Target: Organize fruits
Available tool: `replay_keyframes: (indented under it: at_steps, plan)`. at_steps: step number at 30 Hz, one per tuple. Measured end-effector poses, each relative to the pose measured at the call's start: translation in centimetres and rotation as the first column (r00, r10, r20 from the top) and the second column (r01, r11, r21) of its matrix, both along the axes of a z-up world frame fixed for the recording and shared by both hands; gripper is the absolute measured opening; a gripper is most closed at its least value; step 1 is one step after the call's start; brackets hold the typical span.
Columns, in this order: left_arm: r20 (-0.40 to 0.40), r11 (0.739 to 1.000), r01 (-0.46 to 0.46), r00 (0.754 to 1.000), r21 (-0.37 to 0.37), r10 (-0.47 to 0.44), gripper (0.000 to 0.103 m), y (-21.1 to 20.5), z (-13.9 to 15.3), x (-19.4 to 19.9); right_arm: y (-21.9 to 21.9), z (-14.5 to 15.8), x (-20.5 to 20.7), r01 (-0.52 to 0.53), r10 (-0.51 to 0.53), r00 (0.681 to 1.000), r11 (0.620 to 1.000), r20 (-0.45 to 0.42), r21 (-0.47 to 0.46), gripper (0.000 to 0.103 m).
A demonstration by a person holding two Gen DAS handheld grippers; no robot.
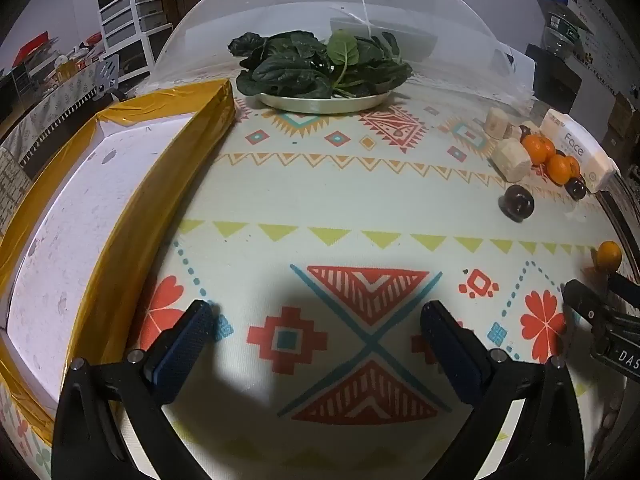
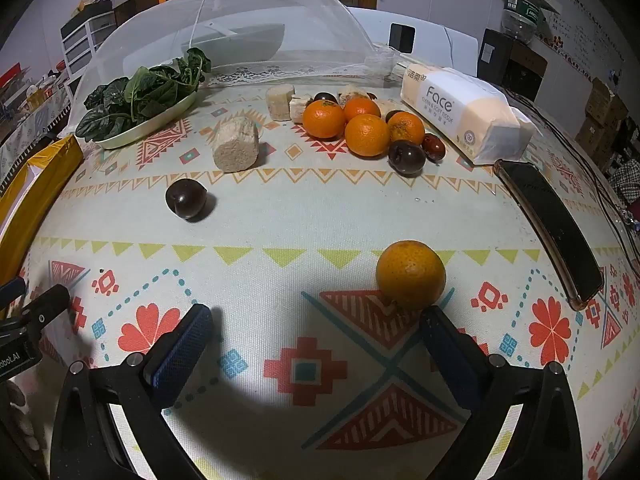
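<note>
In the right wrist view my right gripper (image 2: 316, 320) is open over the patterned tablecloth, nothing between its fingers. A lone orange (image 2: 411, 275) lies just beyond its right fingertip (image 2: 434, 324). A lone dark plum (image 2: 186, 199) rests farther off to the left. Several oranges (image 2: 366, 135) and dark plums (image 2: 407, 156) cluster at the back beside a tissue pack. In the left wrist view my left gripper (image 1: 316, 316) is open above bare cloth. There the plum (image 1: 517, 202) and the lone orange (image 1: 609, 255) sit far right, and a white box with yellow-taped rim (image 1: 176, 168) stands at the left.
A plate of spinach (image 2: 140, 100) stands before a mesh food cover (image 2: 240, 32). Cut beige cylinders (image 2: 237, 144) lie among the fruit. A tissue pack (image 2: 460, 114) and a phone (image 2: 552, 224) occupy the right side. The other gripper's tip (image 1: 592, 312) shows at the left wrist view's right edge.
</note>
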State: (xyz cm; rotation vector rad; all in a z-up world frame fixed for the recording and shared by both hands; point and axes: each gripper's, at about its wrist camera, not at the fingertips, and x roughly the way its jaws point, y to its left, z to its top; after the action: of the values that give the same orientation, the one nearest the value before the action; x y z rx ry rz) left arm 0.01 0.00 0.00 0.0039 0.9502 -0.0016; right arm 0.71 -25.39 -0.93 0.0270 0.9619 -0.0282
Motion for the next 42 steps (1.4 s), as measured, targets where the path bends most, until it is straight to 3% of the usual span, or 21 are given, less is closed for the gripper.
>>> replay_keyframes:
  at_steps: [31,38,42]
  plan:
    - [-0.001,1.000,-0.003,1.000,-0.003,0.003,0.103,0.0,0.0,-0.1,0.0,0.0,0.0,0.001,-0.001,1.000,1.000,0.000,0.000,0.103]
    - [-0.044,0.997,0.072,0.996,-0.005,-0.072,0.103,0.2,0.0,-0.6,-0.1,0.2,1.0,-0.030,0.030,0.996,1.000,-0.090,0.005,0.103]
    - [-0.067,0.994,0.110,0.992,-0.003,-0.110,0.103,0.0,0.1,-0.9,0.0,-0.1,1.5,-0.039,0.039,0.994,0.999,-0.099,0.003,0.103]
